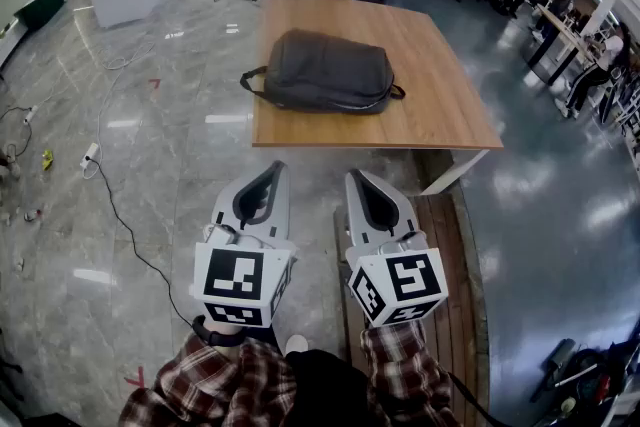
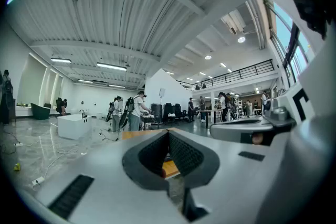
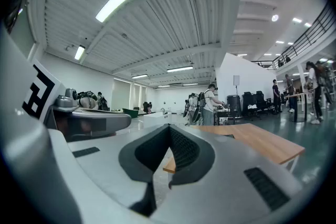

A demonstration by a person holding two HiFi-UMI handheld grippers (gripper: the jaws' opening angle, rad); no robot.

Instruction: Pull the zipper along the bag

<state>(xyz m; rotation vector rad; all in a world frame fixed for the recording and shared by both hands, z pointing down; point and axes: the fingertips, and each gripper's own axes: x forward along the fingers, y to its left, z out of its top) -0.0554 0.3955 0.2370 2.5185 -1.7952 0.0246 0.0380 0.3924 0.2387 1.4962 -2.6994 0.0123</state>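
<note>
Jaws on both tools are pressed together with nothing between them. We hold our left gripper (image 1: 272, 167) and right gripper (image 1: 356, 177) side by side over the grey floor (image 1: 150, 145), just short of the wooden worktop (image 1: 440, 105). On that worktop the dark grey bag (image 1: 322, 70) lies flat, well apart from both grippers, a strap loop at its left end.

The bag (image 1: 325, 70) is charcoal, the table (image 1: 445, 110) honey-brown, the left gripper (image 1: 271, 169) and right gripper (image 1: 358, 178) pale grey with black-and-white square markers, the sleeves (image 1: 215, 385) red-and-white plaid.
</note>
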